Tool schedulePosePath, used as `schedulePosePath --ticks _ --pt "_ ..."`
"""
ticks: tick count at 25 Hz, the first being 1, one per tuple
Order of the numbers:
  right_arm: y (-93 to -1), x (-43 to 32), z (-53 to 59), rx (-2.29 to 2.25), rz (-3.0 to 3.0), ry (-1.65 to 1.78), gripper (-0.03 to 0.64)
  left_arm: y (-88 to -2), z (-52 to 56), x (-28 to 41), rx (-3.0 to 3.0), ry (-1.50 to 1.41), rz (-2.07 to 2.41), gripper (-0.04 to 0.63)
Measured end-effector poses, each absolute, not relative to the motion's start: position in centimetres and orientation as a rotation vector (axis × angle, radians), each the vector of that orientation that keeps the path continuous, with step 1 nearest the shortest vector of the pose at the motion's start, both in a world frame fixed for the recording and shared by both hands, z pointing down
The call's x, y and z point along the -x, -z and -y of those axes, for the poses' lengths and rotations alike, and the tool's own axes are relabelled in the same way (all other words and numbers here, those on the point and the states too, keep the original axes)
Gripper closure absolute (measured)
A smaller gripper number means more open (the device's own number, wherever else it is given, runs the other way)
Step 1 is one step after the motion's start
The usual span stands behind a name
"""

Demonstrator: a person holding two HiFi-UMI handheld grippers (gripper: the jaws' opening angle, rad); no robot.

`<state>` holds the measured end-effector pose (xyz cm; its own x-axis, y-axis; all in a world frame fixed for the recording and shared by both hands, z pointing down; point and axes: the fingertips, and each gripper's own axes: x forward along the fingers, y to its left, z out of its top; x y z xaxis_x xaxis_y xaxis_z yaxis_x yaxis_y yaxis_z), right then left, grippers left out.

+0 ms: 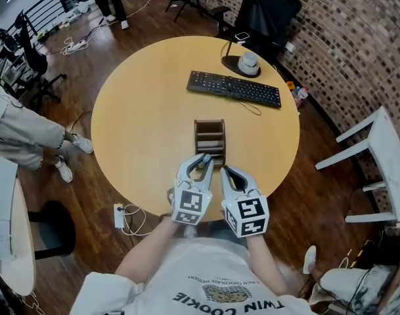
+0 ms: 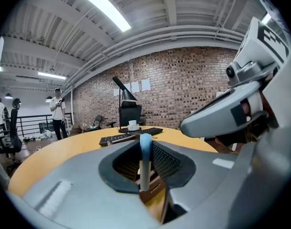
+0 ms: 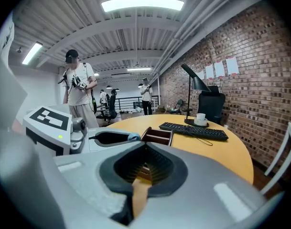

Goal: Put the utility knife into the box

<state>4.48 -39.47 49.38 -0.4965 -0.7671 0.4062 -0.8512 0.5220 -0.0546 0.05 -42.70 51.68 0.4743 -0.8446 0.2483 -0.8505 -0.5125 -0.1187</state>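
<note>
A brown wooden box (image 1: 209,138) stands near the middle of the round table (image 1: 140,123). Just in front of it, my left gripper (image 1: 201,165) is shut on the utility knife (image 2: 145,162), a thin pale stick with a blue tip that stands upright between the pads. In the left gripper view the box (image 2: 154,188) shows right behind the jaws. My right gripper (image 1: 226,174) hovers beside the left one, jaws shut with nothing between them. The right gripper view shows the box (image 3: 158,136) a little ahead and the knife's blue tip (image 3: 134,137) to the left.
A black keyboard (image 1: 234,88) and a lamp base with a white cup (image 1: 247,63) lie at the table's far side. A white chair (image 1: 377,163) stands to the right, a power strip (image 1: 119,215) lies on the floor, and a person (image 3: 78,92) stands at the left.
</note>
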Motion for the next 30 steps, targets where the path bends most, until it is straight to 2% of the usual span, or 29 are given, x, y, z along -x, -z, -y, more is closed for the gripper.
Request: schedulePosePath --ticks 30 --pt "-52.2 -4.1 40.7 -1.233 2.424 -0.420 0.615 -56.7 44.5 1.0 -2.513 -0.559 1.614 0.522"
